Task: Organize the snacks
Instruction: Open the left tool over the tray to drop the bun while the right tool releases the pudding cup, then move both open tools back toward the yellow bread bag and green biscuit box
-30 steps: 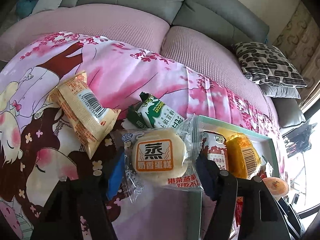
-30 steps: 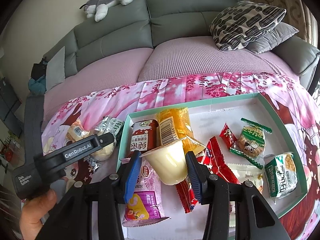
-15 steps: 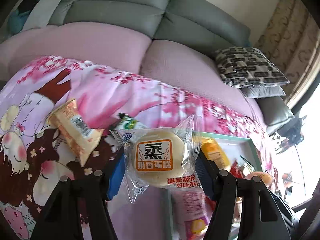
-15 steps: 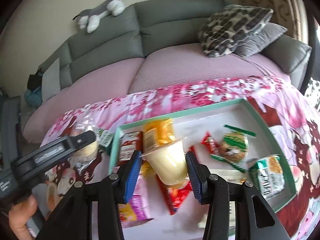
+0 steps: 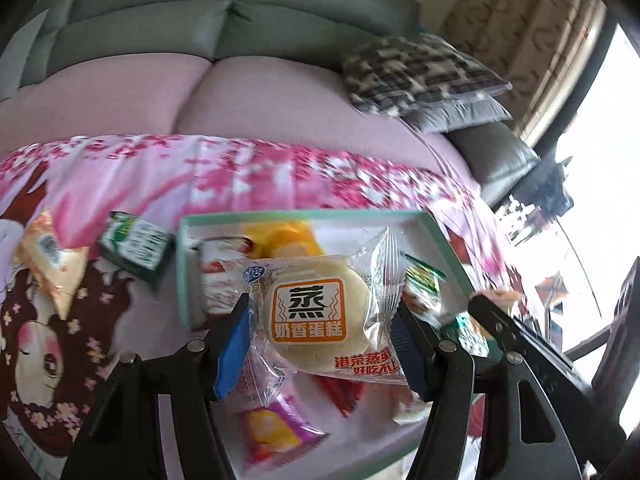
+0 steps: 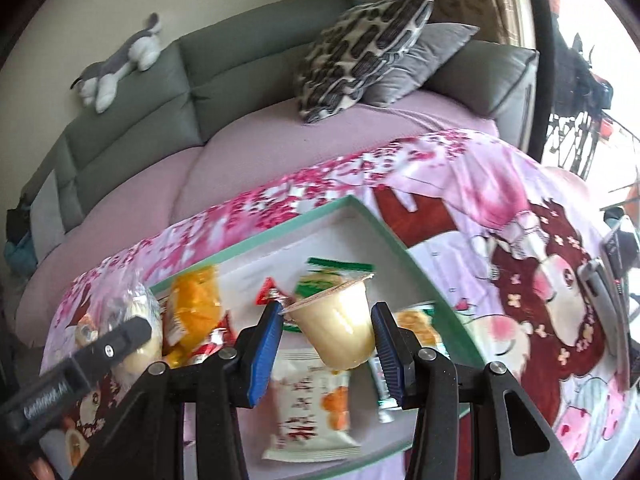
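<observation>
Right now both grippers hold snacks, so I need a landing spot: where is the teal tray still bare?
The teal-rimmed tray is bare along its far strip and far right corner, behind the green-topped packet and red triangular packet. The left end is crowded around the orange packet; the near side holds the white orange-printed packet.

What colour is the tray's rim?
Mint green rim, white inside; clearest in the right wrist view.
</observation>
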Motion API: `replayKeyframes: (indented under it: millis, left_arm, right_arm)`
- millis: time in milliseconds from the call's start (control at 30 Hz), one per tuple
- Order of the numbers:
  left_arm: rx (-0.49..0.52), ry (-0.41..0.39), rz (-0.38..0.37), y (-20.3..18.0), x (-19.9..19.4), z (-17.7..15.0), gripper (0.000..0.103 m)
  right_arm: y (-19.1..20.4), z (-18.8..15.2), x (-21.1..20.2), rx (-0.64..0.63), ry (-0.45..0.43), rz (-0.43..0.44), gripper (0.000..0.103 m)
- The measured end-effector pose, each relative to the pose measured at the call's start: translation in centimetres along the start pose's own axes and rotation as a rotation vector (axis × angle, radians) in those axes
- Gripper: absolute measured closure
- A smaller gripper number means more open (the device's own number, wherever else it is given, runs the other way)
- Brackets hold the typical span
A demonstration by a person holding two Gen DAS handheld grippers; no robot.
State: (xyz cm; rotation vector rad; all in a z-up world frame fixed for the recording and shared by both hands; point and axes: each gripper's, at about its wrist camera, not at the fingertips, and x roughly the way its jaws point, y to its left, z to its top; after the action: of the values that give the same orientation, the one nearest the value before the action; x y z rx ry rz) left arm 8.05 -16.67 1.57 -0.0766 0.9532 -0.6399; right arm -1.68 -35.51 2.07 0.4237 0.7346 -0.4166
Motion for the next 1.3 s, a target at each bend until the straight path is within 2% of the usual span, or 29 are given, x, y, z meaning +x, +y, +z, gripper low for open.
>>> replayKeyframes:
  millis: [200, 400, 533, 667, 933, 967, 1000, 1067, 1200, 1300]
  left_arm:
    - [0.038, 0.031, -0.003, -1.8, 1.0, -0.7, 0.035]
    - [0.024, 0.043, 0.03, -1.4, 1.2, -0.6, 0.032]
    - [0.012, 0.034, 0.032, -1.0, 0.8, -0.5, 0.03]
    - [0.013, 0.024, 0.034, -1.0, 0.5, -0.4, 0.021]
    - [-0.016, -0.01, 0.06, -0.1, -0.5, 0.0, 0.02]
    - [-0.03, -0.018, 0.08, 0.3, -0.6, 0.1, 0.017]
    - [-0.042, -0.024, 0.107, 0.7, -0.6, 0.1, 0.012]
    - [-0.066, -0.04, 0.182, 1.6, -0.8, 0.1, 0.008]
    - [-0.108, -0.05, 0.312, 3.9, -0.9, 0.0, 0.008]
    - [-0.126, -0.052, 0.349, 5.1, -0.9, -0.1, 0.007]
  right_arm:
    - [-0.6, 0.1, 0.3, 0.004, 0.006, 0.007, 0.054]
    - [0.0, -0.1, 0.6, -0.013, 0.02, 0.02, 0.054]
    - [0.1, -0.2, 0.8, -0.018, 0.028, 0.03, 0.054]
    - [0.2, -0.2, 0.8, -0.021, 0.023, 0.028, 0.054]
    - [0.3, -0.2, 0.9, -0.034, 0.031, 0.022, 0.053]
    - [0.4, -0.2, 1.0, -0.037, 0.035, 0.018, 0.051]
    - [0.5, -0.3, 1.1, -0.046, 0.043, 0.007, 0.044]
    - [0.7, -0.3, 1.3, -0.059, 0.047, -0.015, 0.029]
    - [0.9, -0.4, 1.7, -0.084, 0.057, -0.047, 0.015]
    - [1.1, -0.4, 1.9, -0.096, 0.06, -0.066, 0.013]
